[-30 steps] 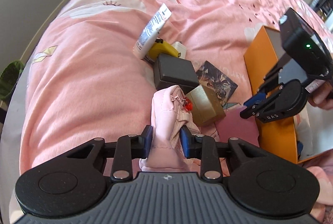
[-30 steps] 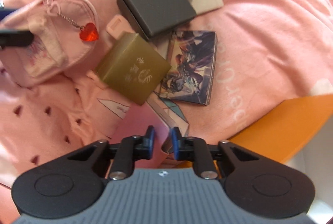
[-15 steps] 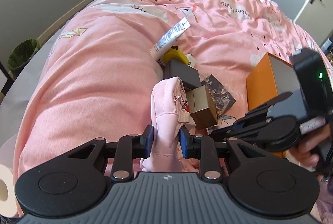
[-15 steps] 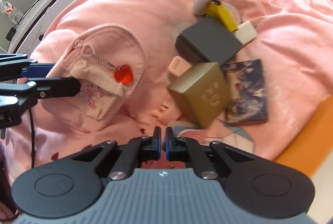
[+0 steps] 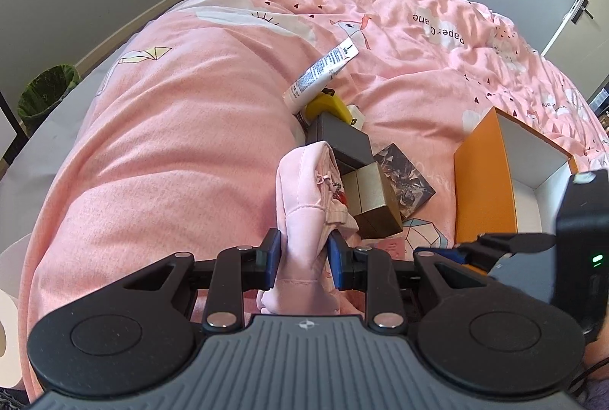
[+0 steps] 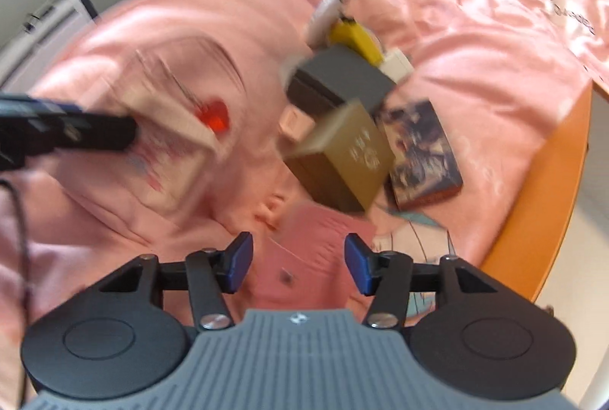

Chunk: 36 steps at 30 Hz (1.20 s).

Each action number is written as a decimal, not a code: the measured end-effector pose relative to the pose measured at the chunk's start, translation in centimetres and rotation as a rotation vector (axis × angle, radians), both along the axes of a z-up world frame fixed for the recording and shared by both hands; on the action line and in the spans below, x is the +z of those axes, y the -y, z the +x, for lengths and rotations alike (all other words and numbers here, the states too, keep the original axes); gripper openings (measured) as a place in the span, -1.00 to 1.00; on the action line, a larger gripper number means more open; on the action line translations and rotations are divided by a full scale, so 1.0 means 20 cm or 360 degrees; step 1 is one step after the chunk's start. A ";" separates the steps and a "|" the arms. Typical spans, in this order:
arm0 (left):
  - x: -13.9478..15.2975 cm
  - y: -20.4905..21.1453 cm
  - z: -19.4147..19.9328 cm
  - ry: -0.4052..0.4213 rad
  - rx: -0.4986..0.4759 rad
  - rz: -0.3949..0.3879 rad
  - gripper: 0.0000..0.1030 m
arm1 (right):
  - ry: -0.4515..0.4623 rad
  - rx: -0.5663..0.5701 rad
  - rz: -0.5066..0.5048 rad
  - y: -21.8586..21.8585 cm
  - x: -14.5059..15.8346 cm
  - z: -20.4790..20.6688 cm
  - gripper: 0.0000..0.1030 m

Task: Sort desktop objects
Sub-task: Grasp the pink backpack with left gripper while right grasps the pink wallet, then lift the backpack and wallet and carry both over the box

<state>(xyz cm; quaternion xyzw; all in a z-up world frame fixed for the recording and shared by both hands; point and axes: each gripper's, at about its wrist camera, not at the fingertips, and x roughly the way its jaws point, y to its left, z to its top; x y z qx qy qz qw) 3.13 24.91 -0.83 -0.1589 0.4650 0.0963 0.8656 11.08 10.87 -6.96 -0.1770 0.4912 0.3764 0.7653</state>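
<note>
The pink pouch (image 5: pixel 304 204) sits pinched in the left claw (image 5: pixel 303 257), its red heart charm (image 6: pixel 215 115) dangling beside the gold box (image 5: pixel 375 198). "Paper Crane" reads upside down on the bed's cover (image 5: pixel 171 128). The right claw (image 6: pixel 298 263) has just spread wide, empty, over a pink card (image 6: pixel 323 231).

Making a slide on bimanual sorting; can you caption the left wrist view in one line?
Left gripper clamps a pink pouch beside small boxes on a pink bedspread; open orange box waits right.
</note>
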 end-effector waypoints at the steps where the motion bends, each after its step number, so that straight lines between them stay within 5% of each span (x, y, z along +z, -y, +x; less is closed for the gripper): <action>1: 0.00 0.00 0.00 0.0003 0.0001 -0.0002 -0.42 | -0.0023 -0.0011 -0.0012 0.00 -0.02 0.00 0.08; 6: 0.00 0.00 -0.01 0.0002 0.0005 -0.0005 -0.41 | -0.0151 -0.0077 -0.0026 -0.01 -0.12 0.04 0.15; 8: 0.00 0.00 -0.01 0.0001 0.0008 -0.0008 -0.41 | -0.0158 -0.0080 -0.0044 -0.05 -0.15 0.03 0.34; 16: 0.00 0.02 -0.01 -0.0005 -0.0002 0.0012 -0.41 | 0.0014 -0.0164 -0.0248 -0.13 -0.27 0.02 0.41; 19: 0.00 0.03 -0.01 -0.0003 -0.0006 0.0018 -0.41 | -0.0010 -0.0196 -0.0230 -0.09 -0.28 0.02 0.30; 26: 0.01 0.03 -0.02 0.0001 -0.0006 0.0027 -0.41 | -0.0033 -0.0273 -0.0067 0.10 -0.15 0.00 -0.42; 36: 0.06 0.09 -0.02 0.0068 -0.0010 0.0101 -0.45 | -0.0023 -0.0302 0.0279 0.25 0.07 -0.04 -0.47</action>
